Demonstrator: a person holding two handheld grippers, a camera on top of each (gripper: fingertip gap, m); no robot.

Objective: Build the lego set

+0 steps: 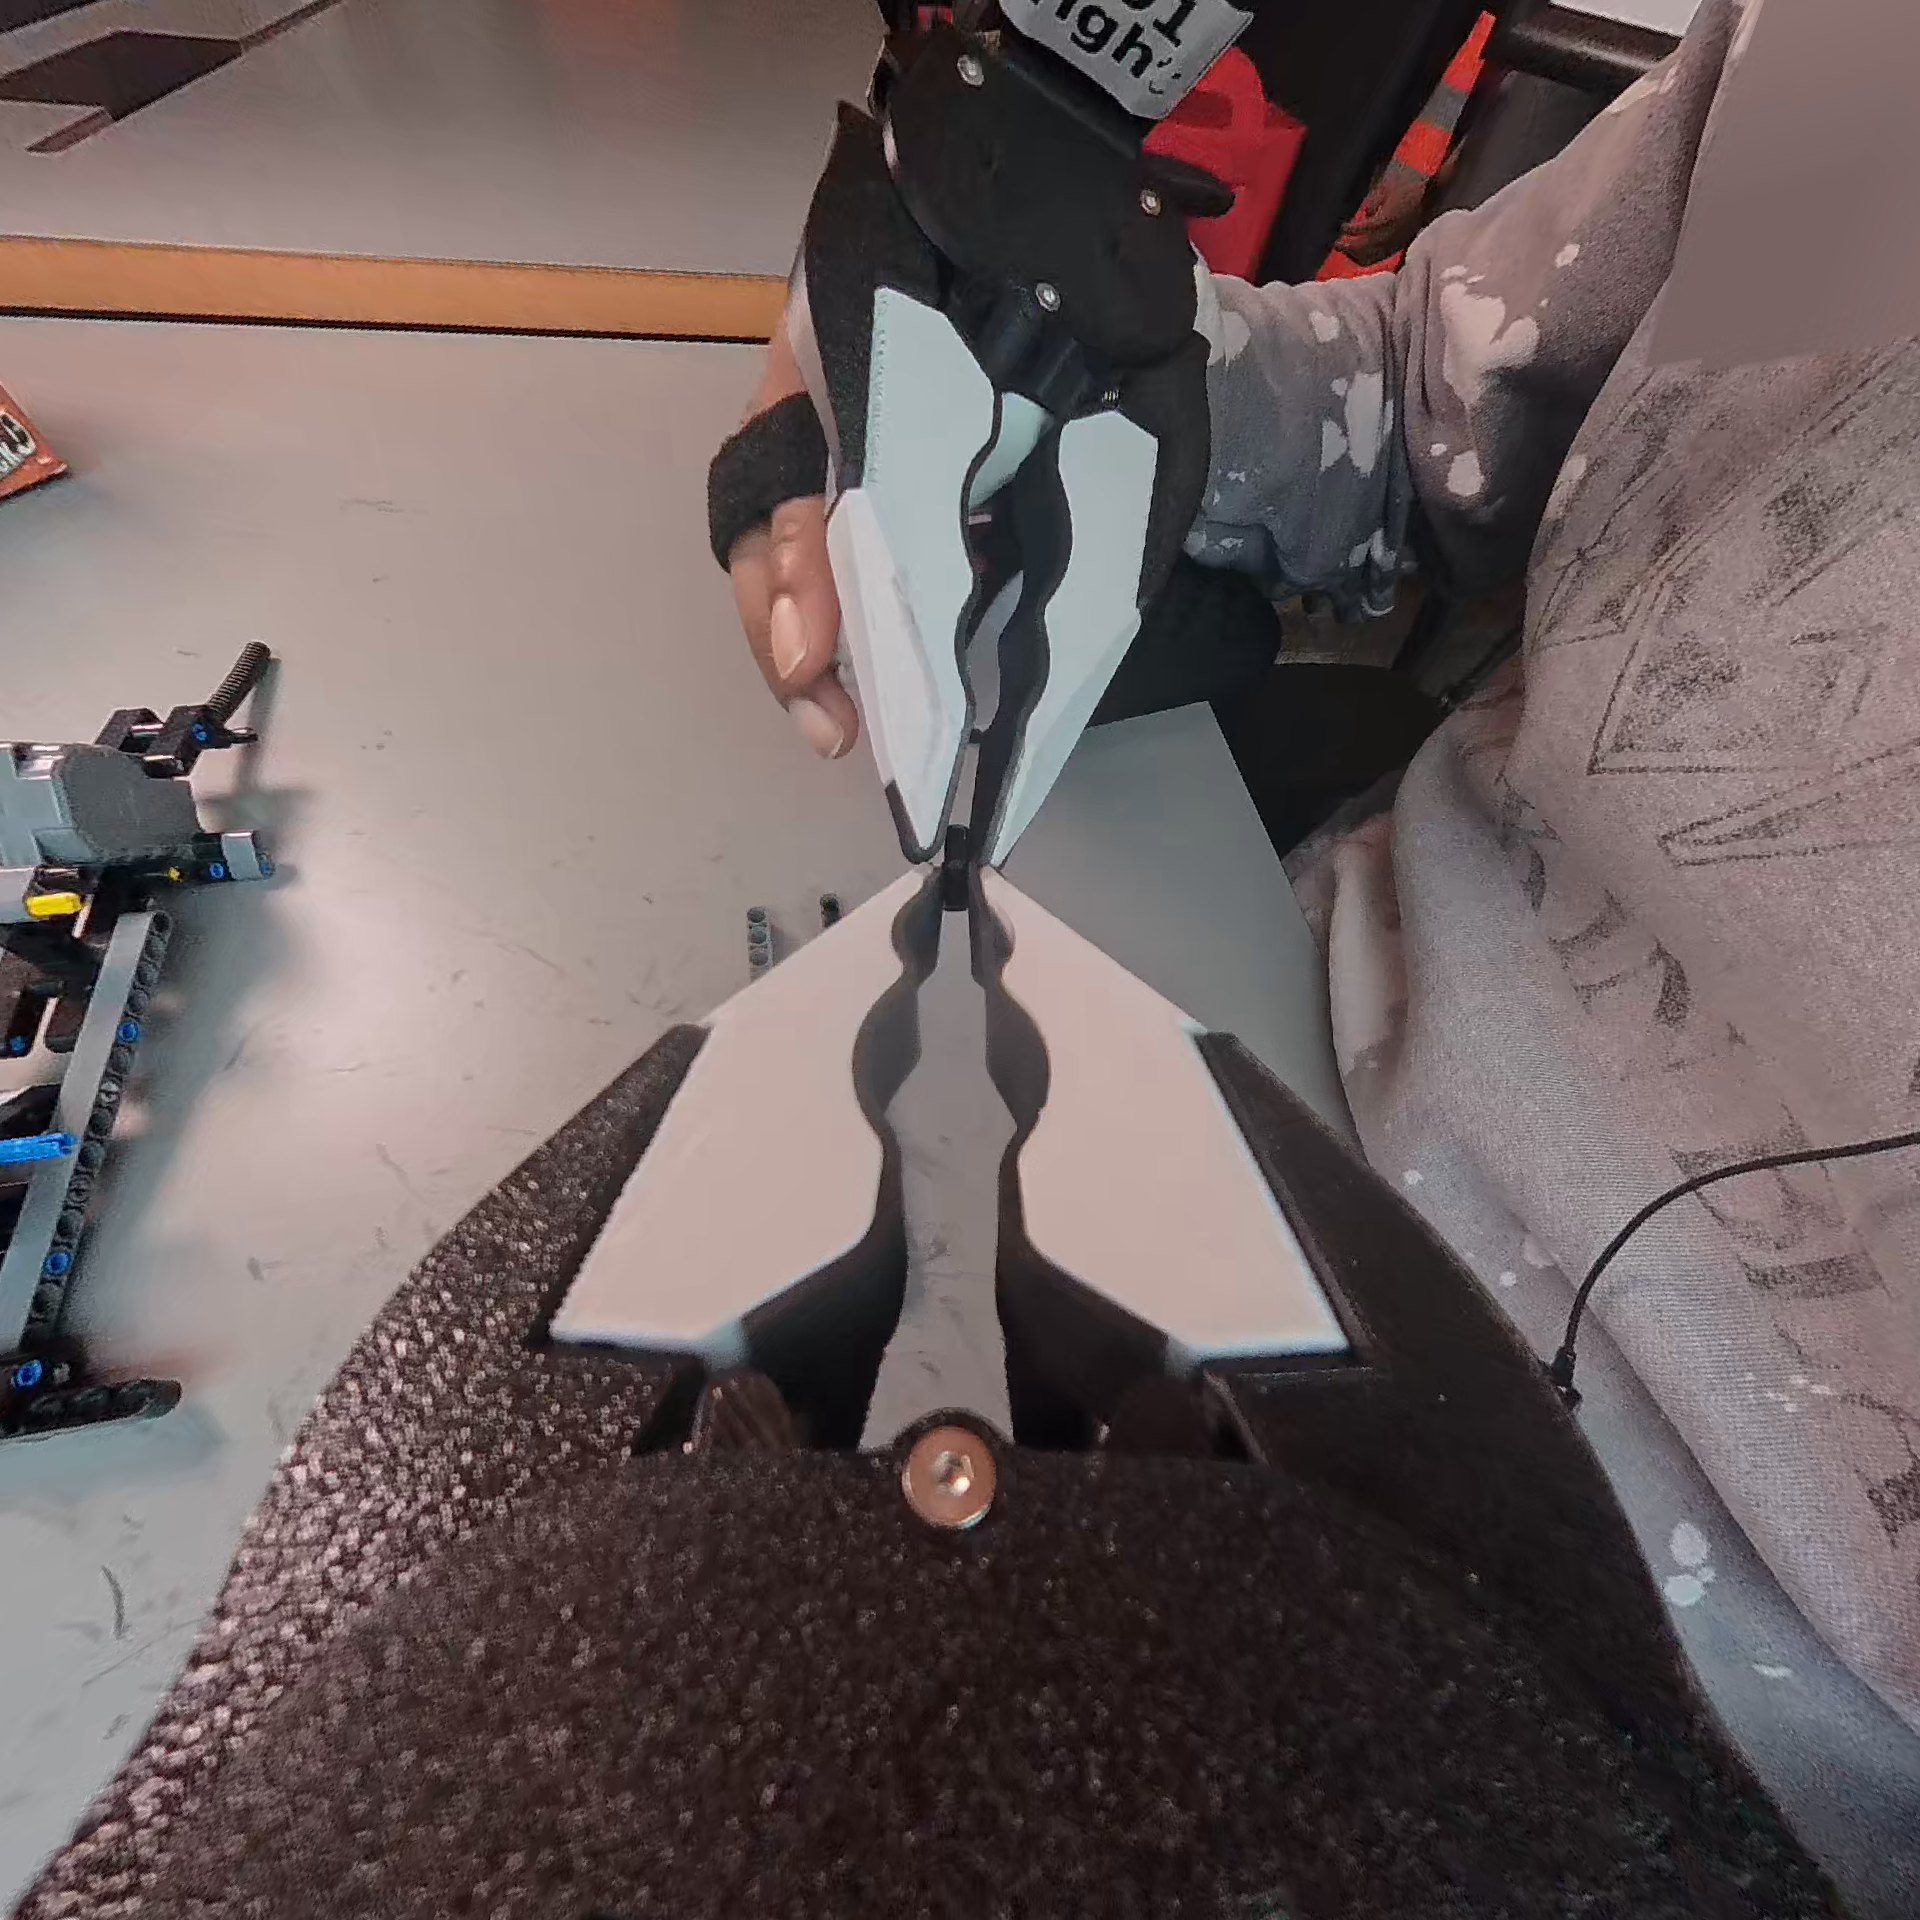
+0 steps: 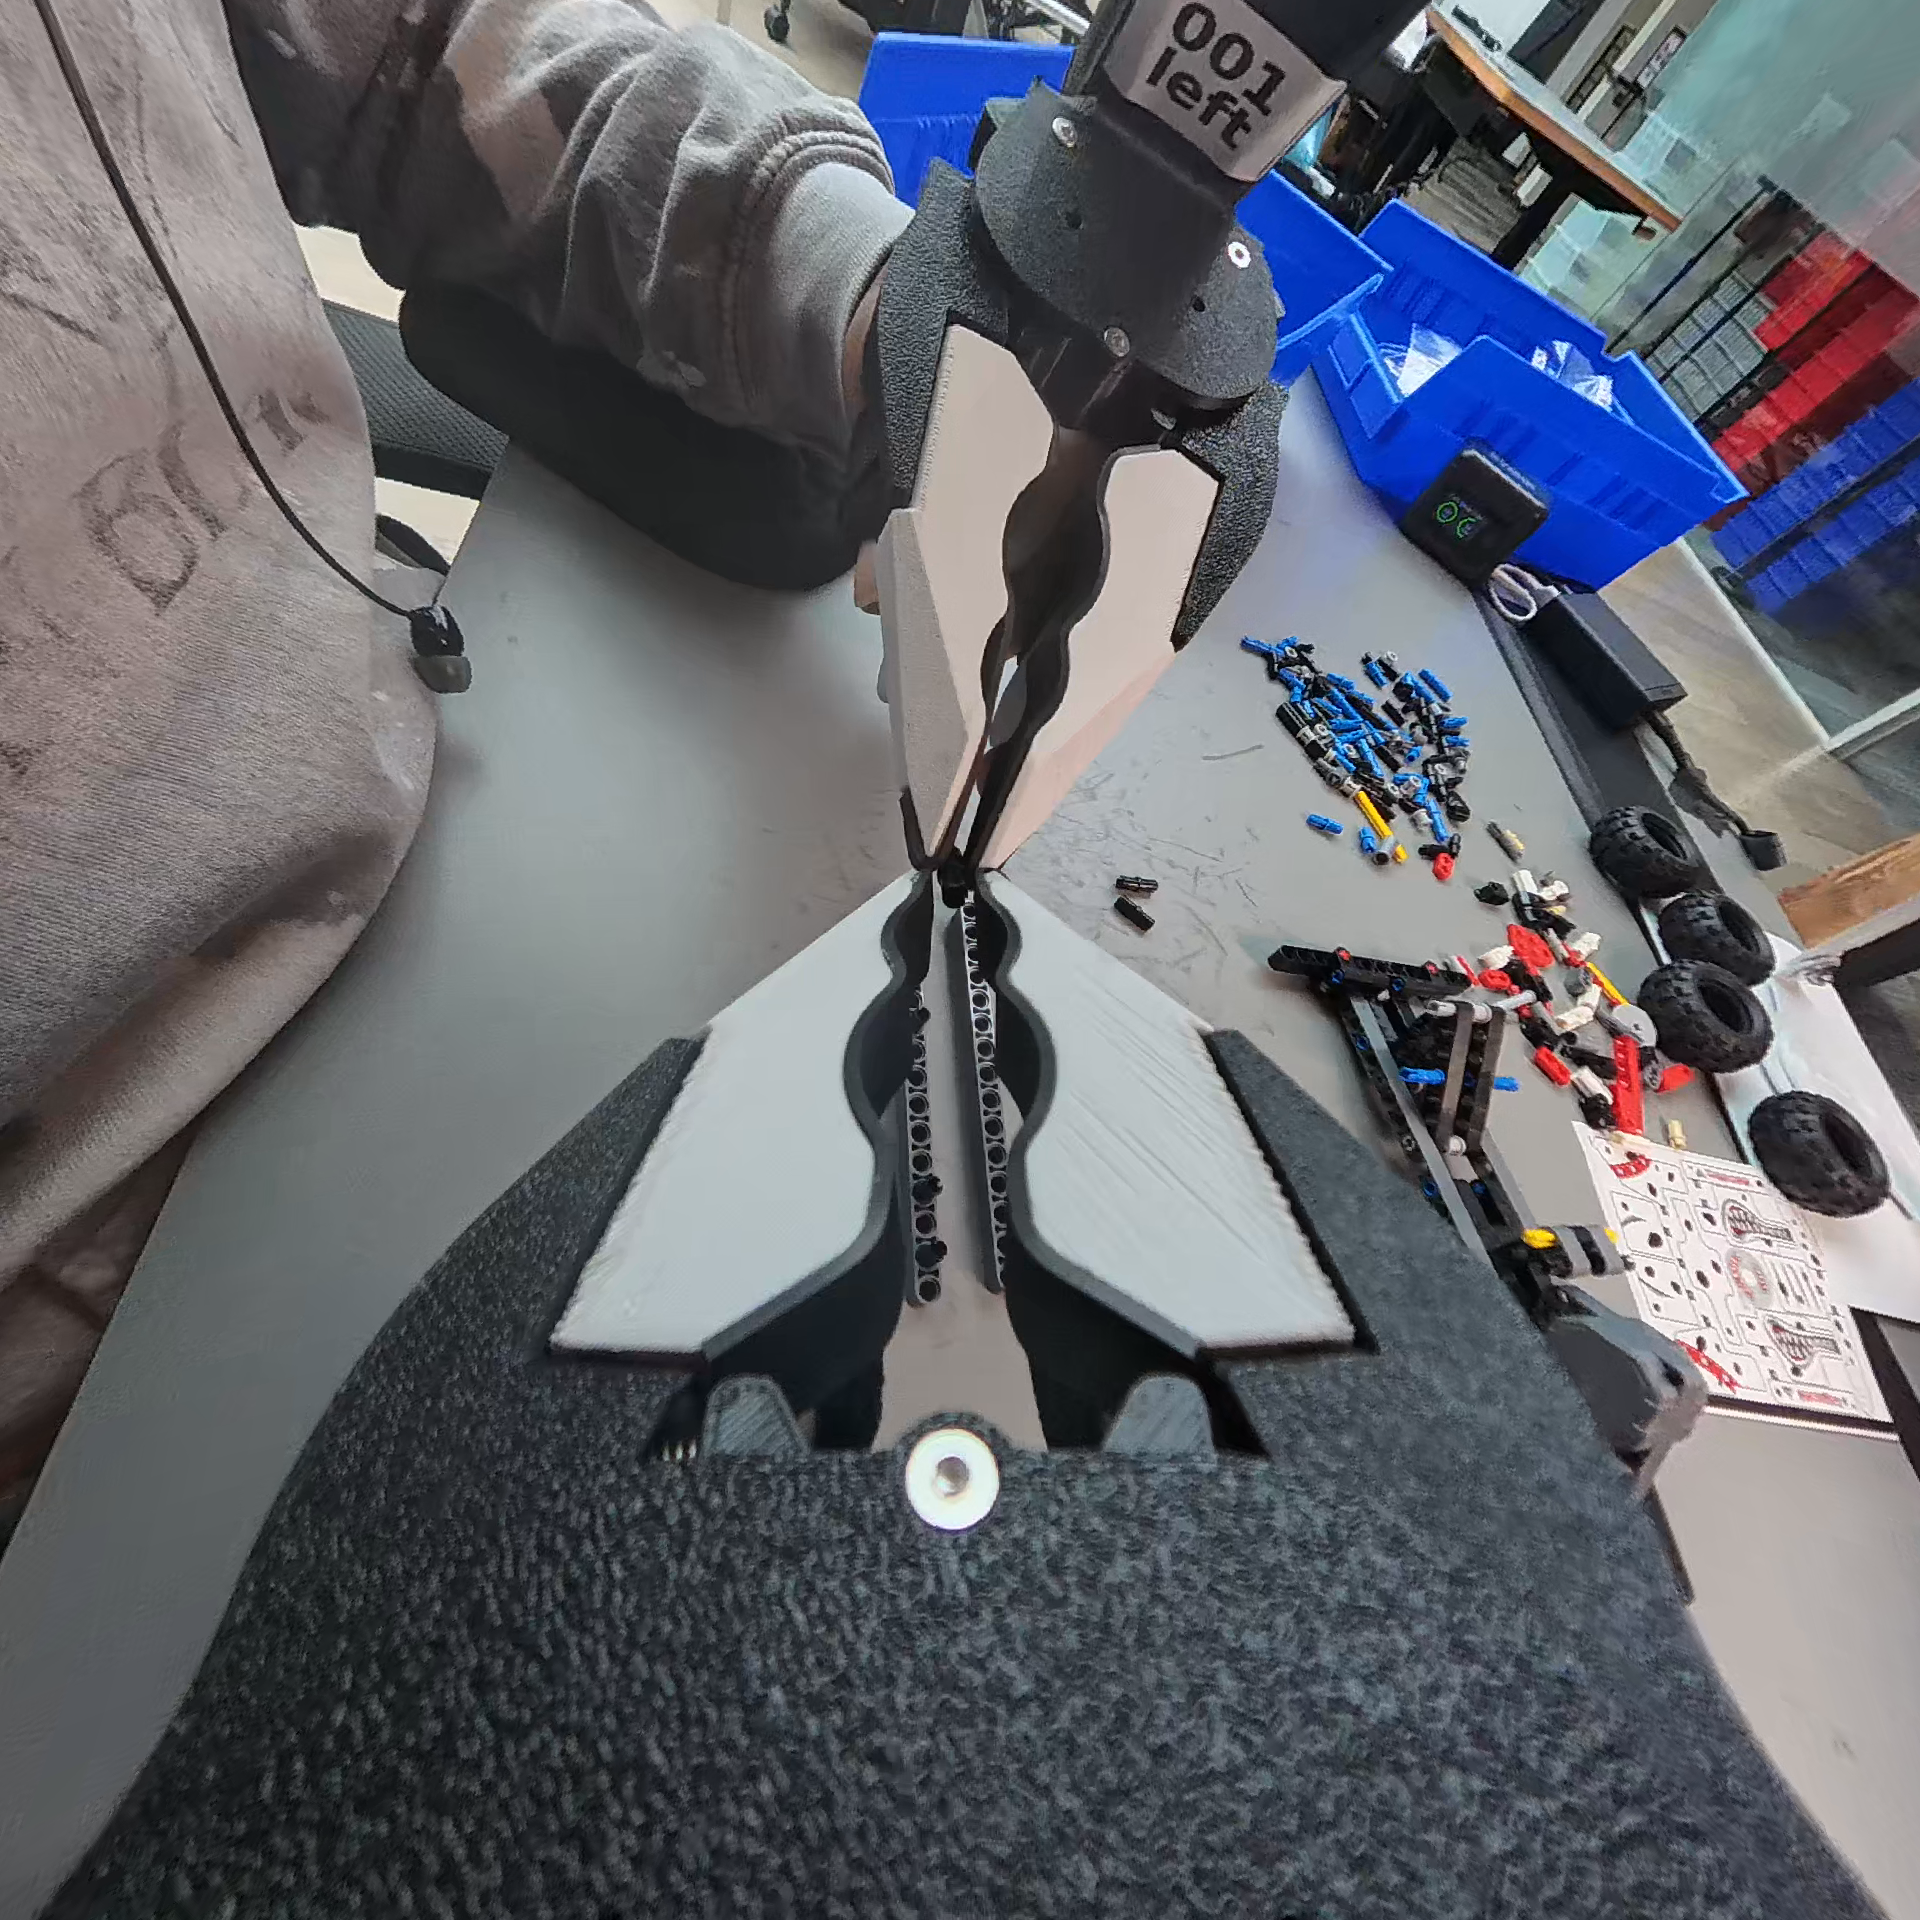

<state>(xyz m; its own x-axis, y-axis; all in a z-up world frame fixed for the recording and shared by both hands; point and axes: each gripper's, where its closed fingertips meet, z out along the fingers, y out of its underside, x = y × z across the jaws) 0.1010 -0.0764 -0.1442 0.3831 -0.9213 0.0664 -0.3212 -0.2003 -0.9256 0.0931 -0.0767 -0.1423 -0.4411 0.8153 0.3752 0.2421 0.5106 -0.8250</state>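
A small black pin (image 1: 954,844) is being pinched at the meeting point of the two grippers, above the grey table (image 1: 499,644). The left gripper (image 1: 948,902) is being held with its jaws nearly closed on the pin's near end, and the right gripper (image 1: 951,854) is being held tip to tip against it, its jaws narrowed on the far end. In the right wrist view, a grey perforated beam (image 2: 982,1091) is also being carried lengthwise between the right gripper's (image 2: 948,891) jaws, so the pin is probably being seated in the beam's end hole, though that joint is hidden.

The pin is being gripped only at the tips; if the grippers are being pushed off axis, it is likely to be twisted out and dropped toward the table edge, beside the person's sweatshirt (image 1: 1662,935). The partly built chassis (image 2: 1455,1091) is lying well apart from the pin.
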